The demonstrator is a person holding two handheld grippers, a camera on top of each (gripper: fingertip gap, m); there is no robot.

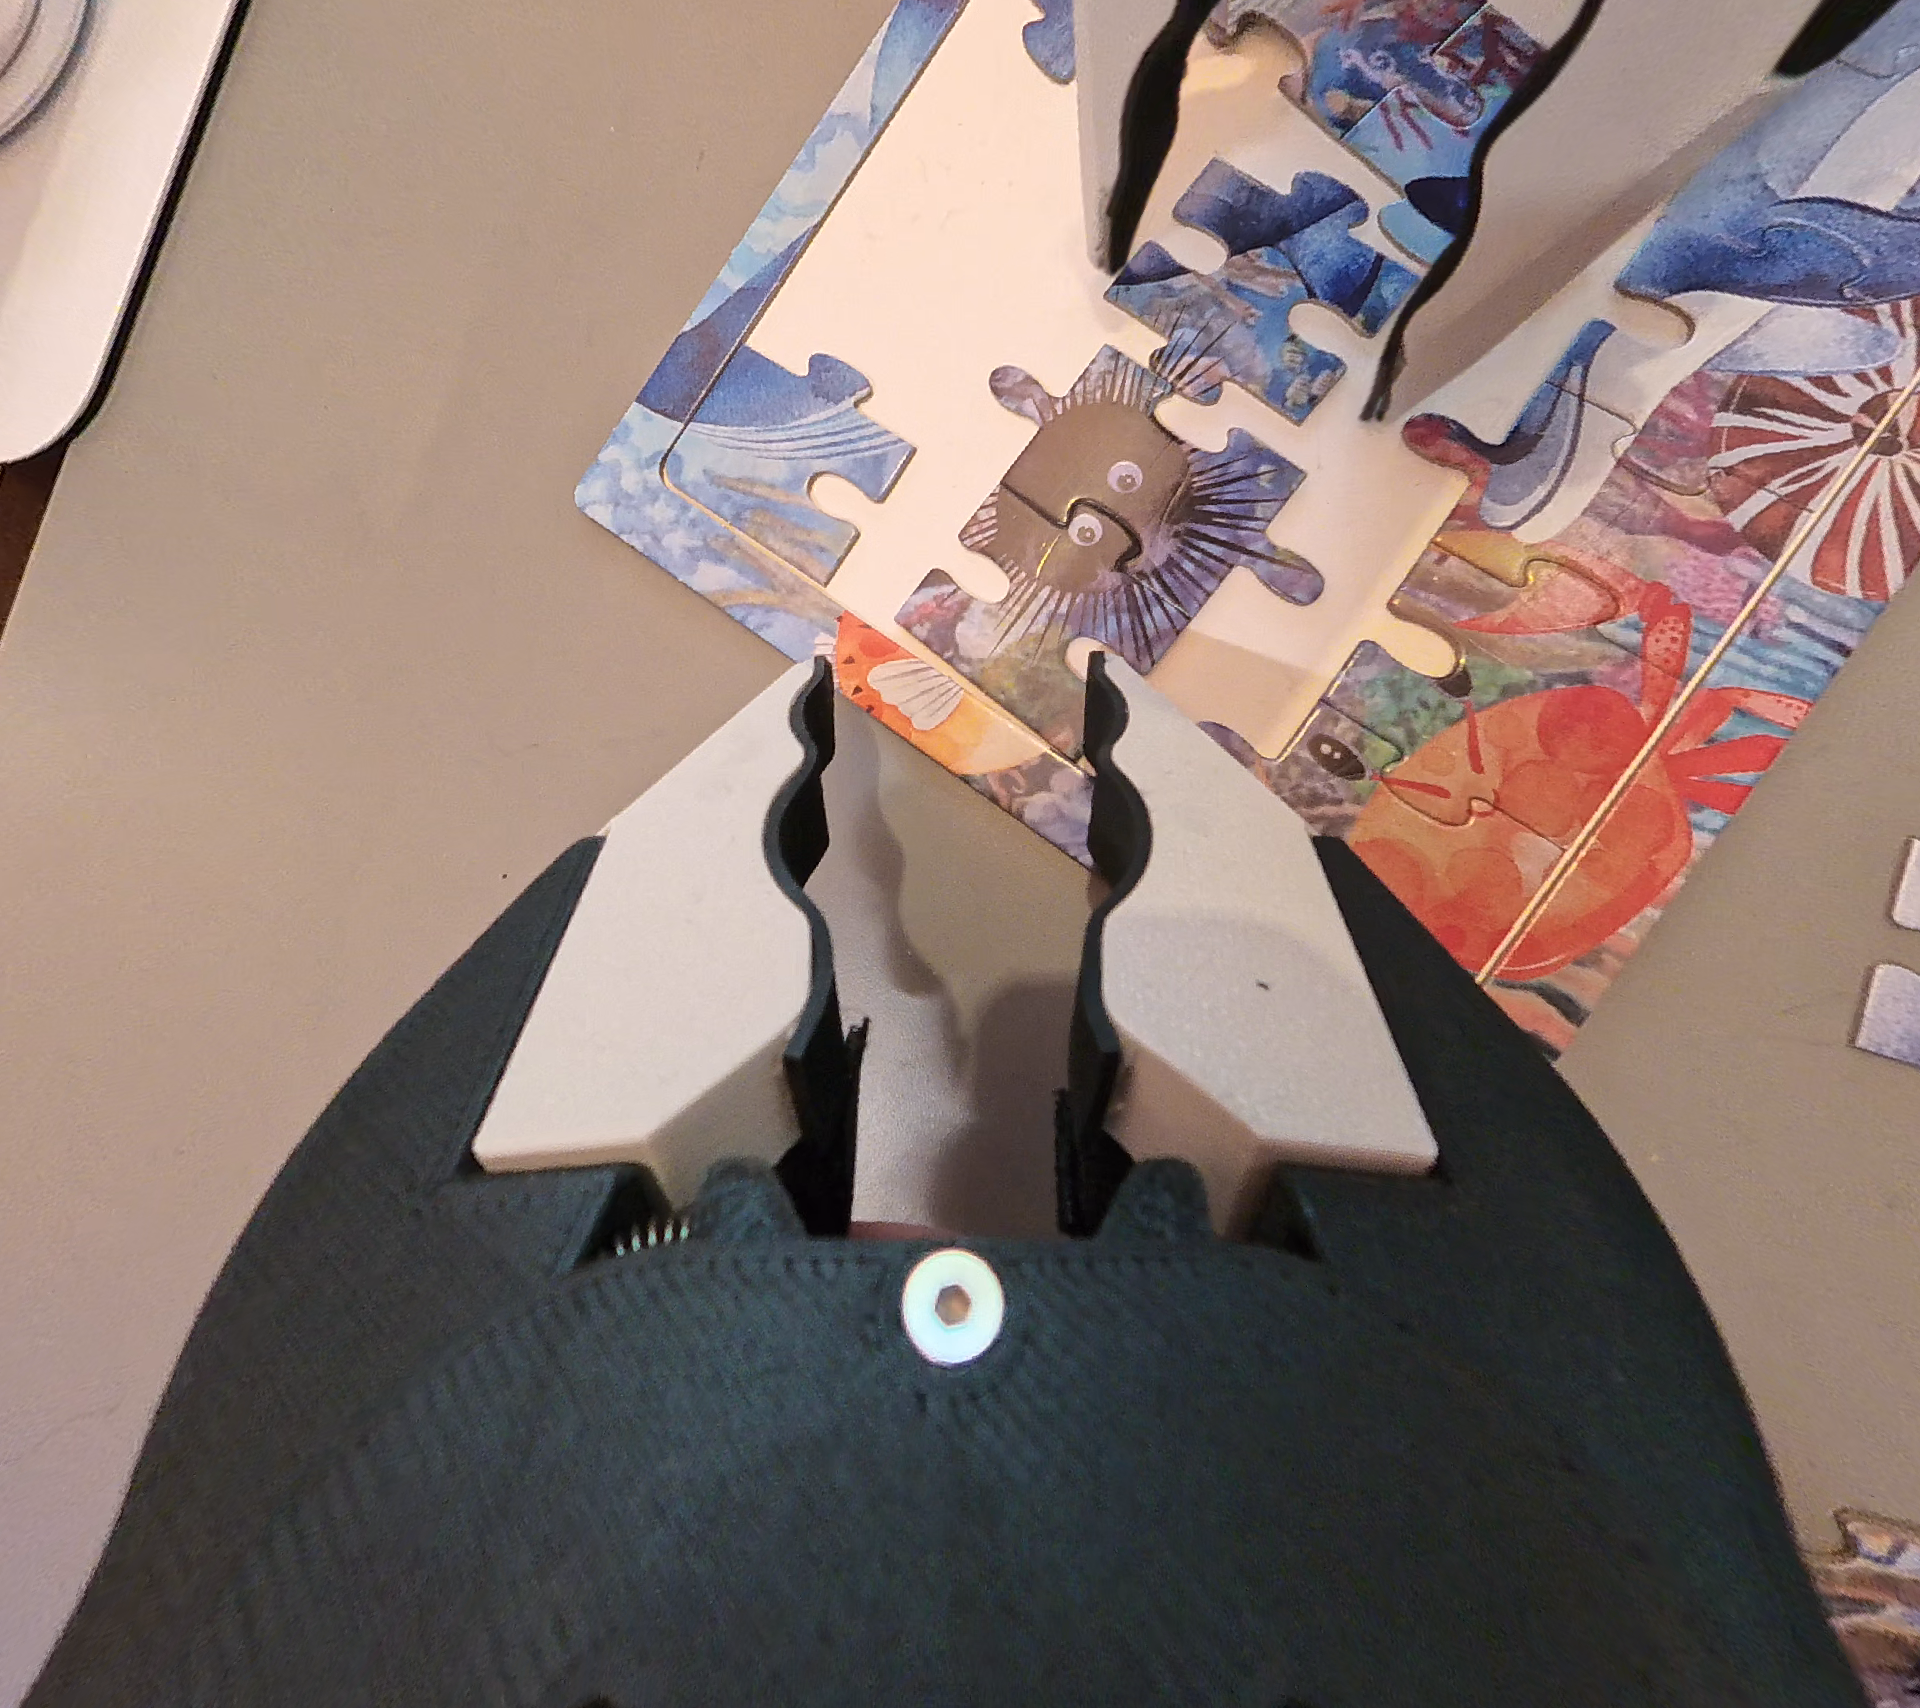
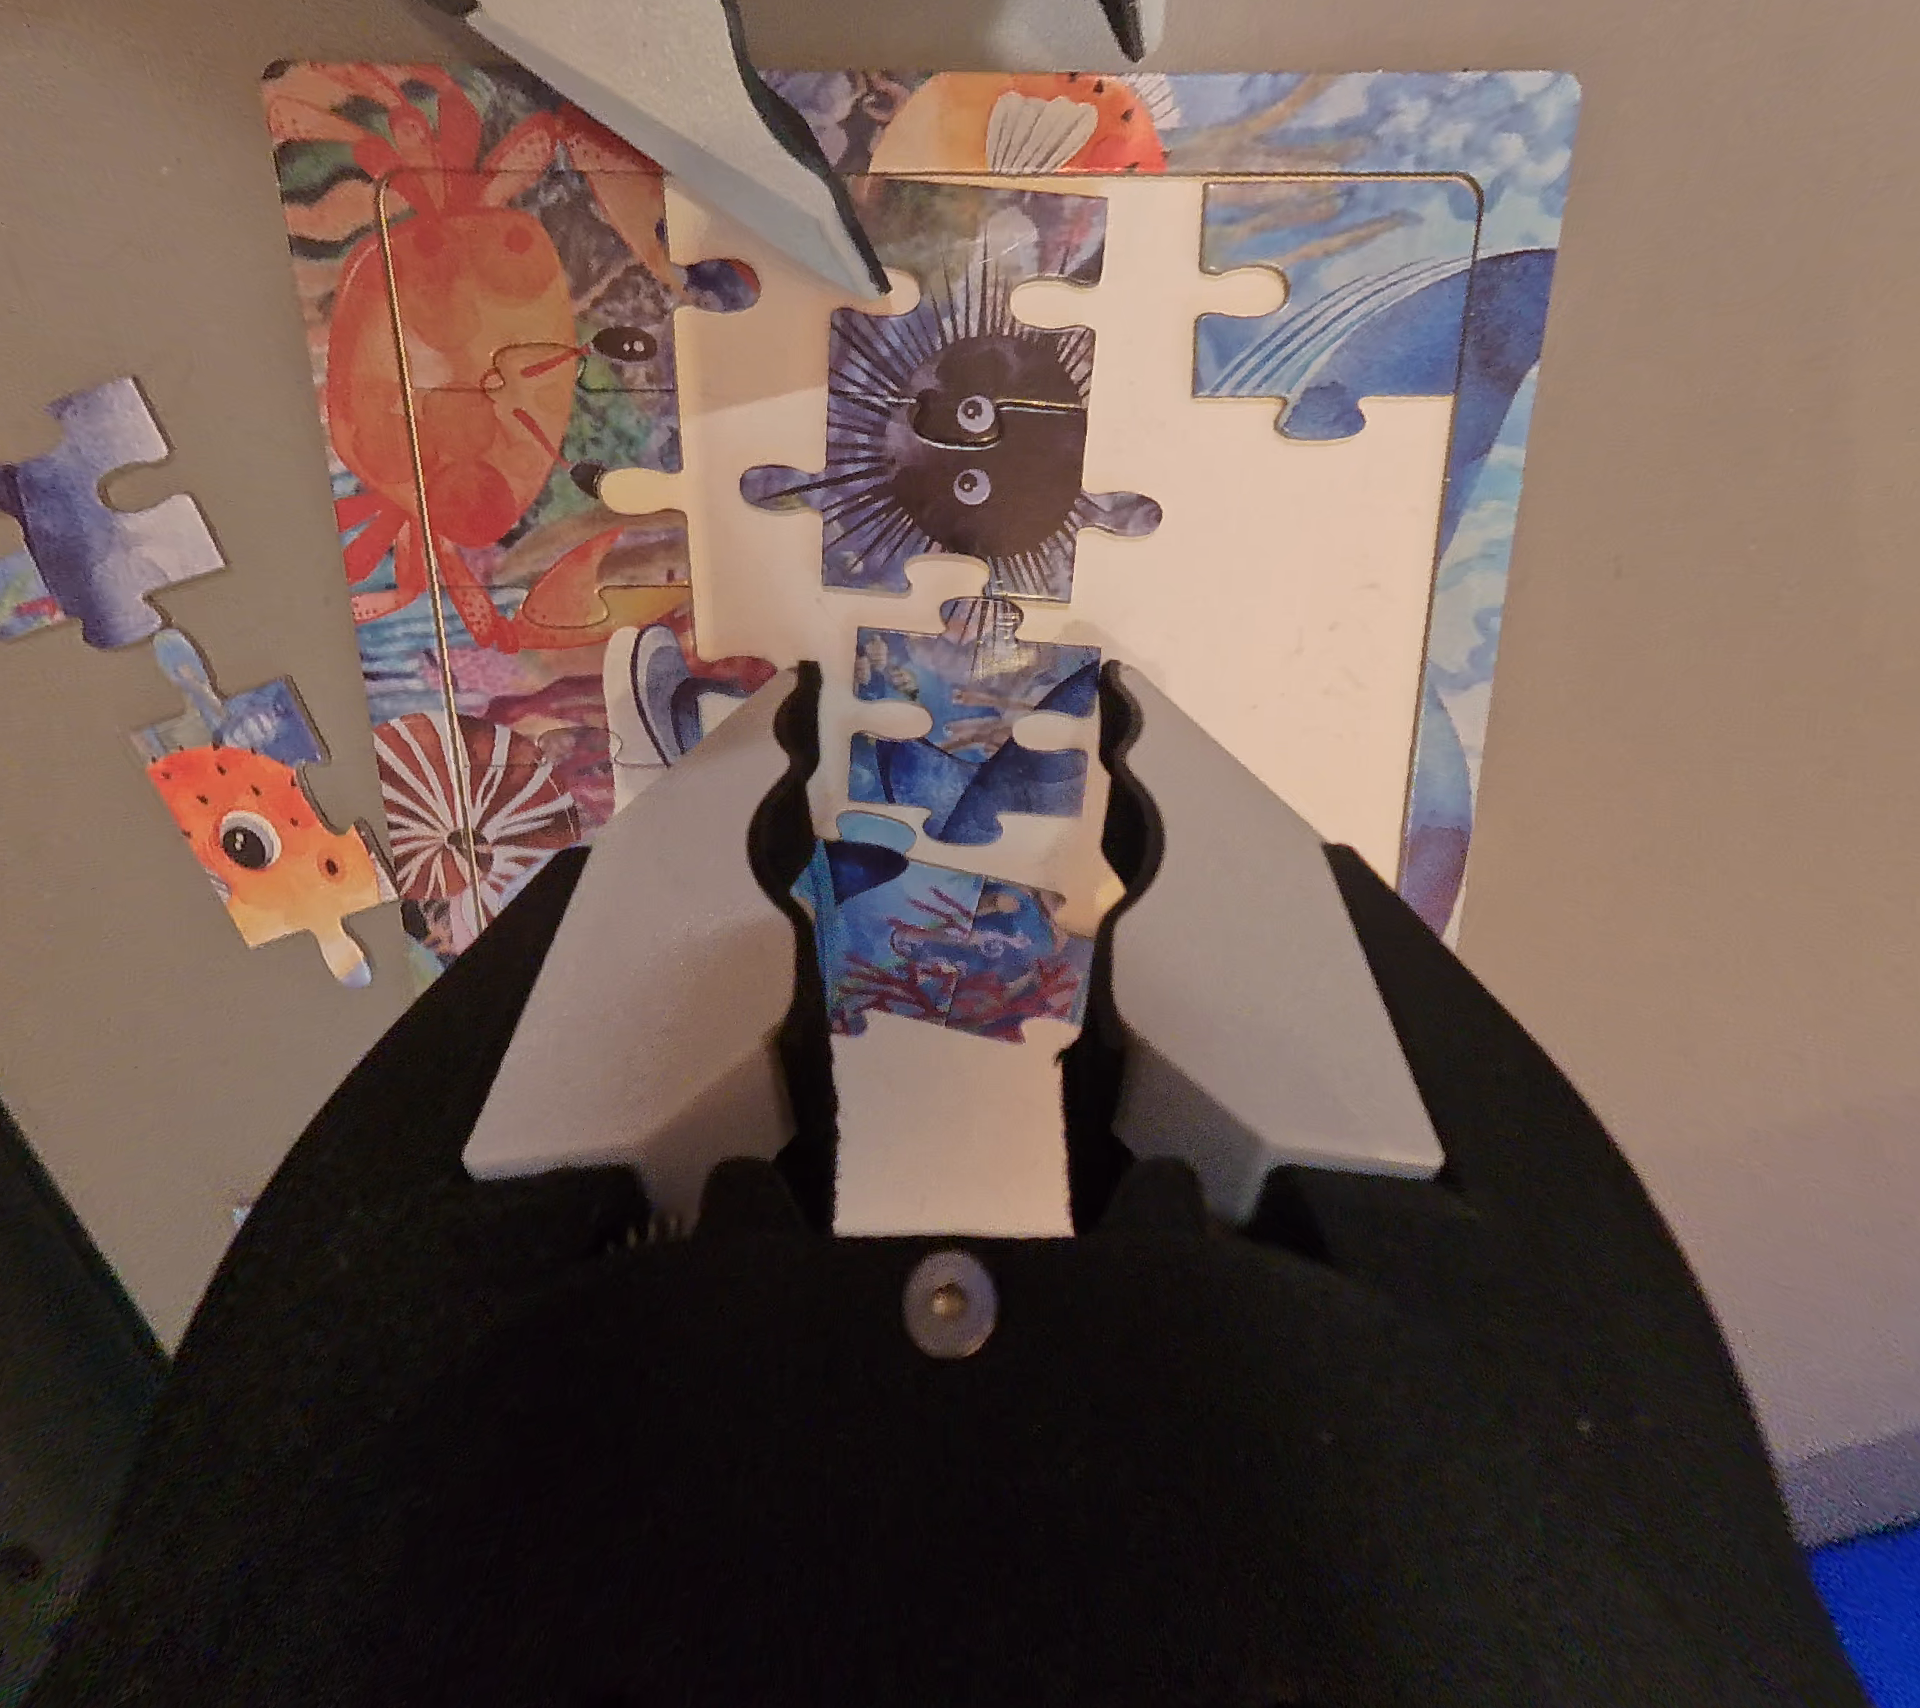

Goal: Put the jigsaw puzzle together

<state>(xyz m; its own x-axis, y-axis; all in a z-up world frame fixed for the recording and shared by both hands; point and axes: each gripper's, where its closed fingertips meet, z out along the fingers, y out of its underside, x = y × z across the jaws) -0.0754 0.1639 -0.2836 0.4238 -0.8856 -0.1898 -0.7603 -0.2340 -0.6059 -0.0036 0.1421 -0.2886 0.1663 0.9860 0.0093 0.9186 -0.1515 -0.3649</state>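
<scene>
Bare cream tray floor (image 2: 1268,619) around sea-urchin pieces (image 2: 961,453) (both grippers (image 1: 958,671) (image 2: 961,671) spread, empty).

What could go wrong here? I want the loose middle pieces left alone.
The right hand-held gripper hangs open over the blue pieces, which lie loose in the tray; lowering could knock them askew. The left hand-held gripper is near the urchin pieces, which look joined only to each other and might slide.

Warm, dim light; glare on the puzzle tray (image 1: 935,370); edges bulge; sharp focus.
</scene>
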